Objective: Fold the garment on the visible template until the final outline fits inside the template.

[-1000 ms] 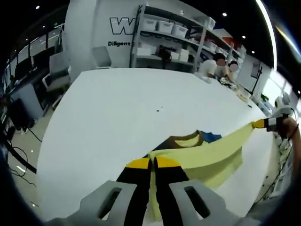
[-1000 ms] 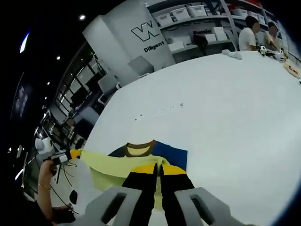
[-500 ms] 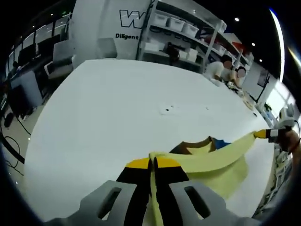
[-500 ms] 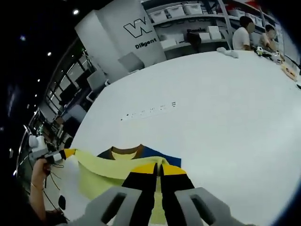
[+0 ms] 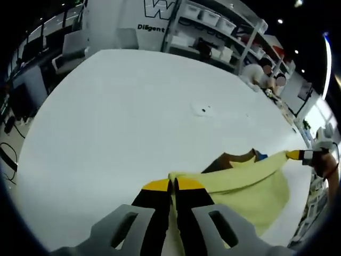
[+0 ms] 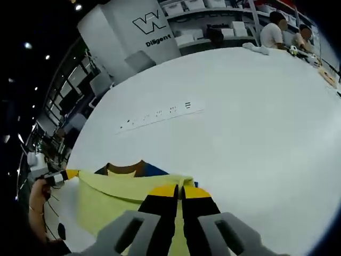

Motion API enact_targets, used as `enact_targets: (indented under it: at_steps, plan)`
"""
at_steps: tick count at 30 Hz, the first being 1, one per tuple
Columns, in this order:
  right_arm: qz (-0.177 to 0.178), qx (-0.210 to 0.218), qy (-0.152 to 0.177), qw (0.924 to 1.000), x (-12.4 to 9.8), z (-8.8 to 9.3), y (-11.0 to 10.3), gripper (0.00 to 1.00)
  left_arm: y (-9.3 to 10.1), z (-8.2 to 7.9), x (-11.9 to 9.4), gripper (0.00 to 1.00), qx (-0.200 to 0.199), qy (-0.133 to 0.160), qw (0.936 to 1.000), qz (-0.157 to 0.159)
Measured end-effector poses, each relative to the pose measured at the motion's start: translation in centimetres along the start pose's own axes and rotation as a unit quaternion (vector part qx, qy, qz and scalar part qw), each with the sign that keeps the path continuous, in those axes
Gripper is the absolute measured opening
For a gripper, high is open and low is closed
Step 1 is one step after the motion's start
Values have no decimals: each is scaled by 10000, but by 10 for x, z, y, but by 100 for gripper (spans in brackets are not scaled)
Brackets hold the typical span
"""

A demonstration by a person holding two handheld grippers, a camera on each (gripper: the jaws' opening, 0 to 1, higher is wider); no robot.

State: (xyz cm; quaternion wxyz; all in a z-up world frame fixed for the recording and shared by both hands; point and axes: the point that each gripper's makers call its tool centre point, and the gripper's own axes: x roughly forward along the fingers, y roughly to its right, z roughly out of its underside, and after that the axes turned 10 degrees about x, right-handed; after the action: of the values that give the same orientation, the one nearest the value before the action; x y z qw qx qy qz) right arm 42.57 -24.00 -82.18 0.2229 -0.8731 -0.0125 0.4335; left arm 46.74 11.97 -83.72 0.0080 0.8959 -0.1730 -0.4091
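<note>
One yellow garment (image 5: 250, 181) lies on one white table (image 5: 122, 117). Two grippers: the left (image 5: 172, 184) and the right (image 6: 179, 189). Two people (image 6: 273, 33) sit at the far end. One shelf unit (image 5: 213, 32) stands behind, holding several white bins.

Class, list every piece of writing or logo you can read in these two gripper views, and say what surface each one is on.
"W": large outlined letter, cut off, on the white pillar behind the table.
"Diligent": small dark word below it on the pillar, possibly cut off.
Shelf bins: any labels are too small to read.
Yellow garment: no writing visible.
</note>
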Motion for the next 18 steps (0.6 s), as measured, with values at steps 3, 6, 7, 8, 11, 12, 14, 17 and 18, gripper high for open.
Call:
enact_targets:
  at_steps: [3,6,7,8,11,12,14,17,18]
  plan:
    - [-3,-171,2,9999,5,0,1,0,-1,3,5,1,26,-26,10000,13]
    - [3,-220,-43,9997,9,1,2,0,-1,6,8,1,94,-49,9999,11]
    - [0,-261,-22,9997,11,1,3,0,-1,6,8,1,100,-28,9999,0]
    - [-9,-271,-14,9996,10,2,3,0,-2,6,7,1,89,-8,10000,-13]
    - [-30,-359,-48,9993,14,3,4,0,-3,6,9,1,97,45,9999,-5]
    - [-21,-380,-65,9993,16,3,5,0,-3,7,10,1,100,50,9999,1]
    - [-38,-457,-96,9989,18,5,6,0,-4,8,12,1,153,44,9999,7]
    - [-75,-575,-167,9982,23,13,10,0,-5,10,15,1,220,43,9997,14]
    - [-84,-606,-179,9980,26,14,11,0,-5,11,16,1,250,43,9997,12]
